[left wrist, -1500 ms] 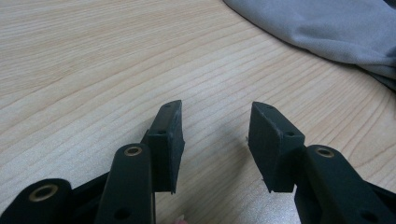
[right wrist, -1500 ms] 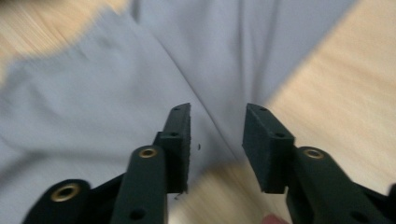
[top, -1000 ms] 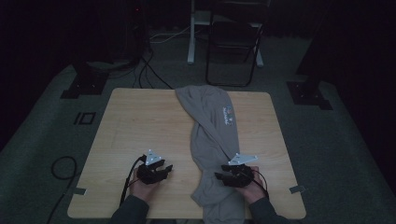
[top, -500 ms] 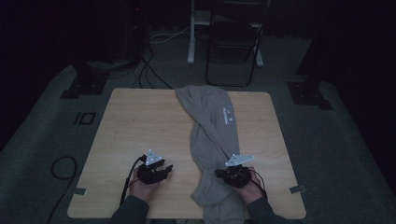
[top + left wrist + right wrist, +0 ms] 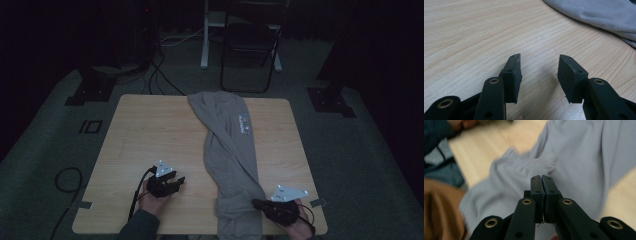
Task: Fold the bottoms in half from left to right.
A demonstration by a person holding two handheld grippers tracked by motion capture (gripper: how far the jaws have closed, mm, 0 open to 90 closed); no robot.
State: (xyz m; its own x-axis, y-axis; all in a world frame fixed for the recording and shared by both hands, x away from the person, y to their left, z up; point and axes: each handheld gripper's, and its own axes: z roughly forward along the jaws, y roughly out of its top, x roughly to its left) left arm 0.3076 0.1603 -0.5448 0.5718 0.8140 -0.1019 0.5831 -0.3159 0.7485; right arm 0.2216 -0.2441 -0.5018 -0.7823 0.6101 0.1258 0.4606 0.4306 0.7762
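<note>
A grey sweatshirt lies in a long strip from the table's far edge down to its near edge, with a small printed logo. My left gripper rests on bare wood to the left of it, jaws open and nothing between them; the cloth's edge lies ahead and to the right. My right gripper sits at the near right, pointing left at the garment's bunched lower end. Its jaws are pressed together over the fabric, with a ribbed cuff just beyond the tips.
The wooden table has bare wood on its left half. A folding chair and a stand leg are on the floor beyond the far edge. Cables lie on the floor at the left.
My right gripper has moved toward the near right corner of the table and now points left at the garment's lower end. The left gripper has stayed put.
</note>
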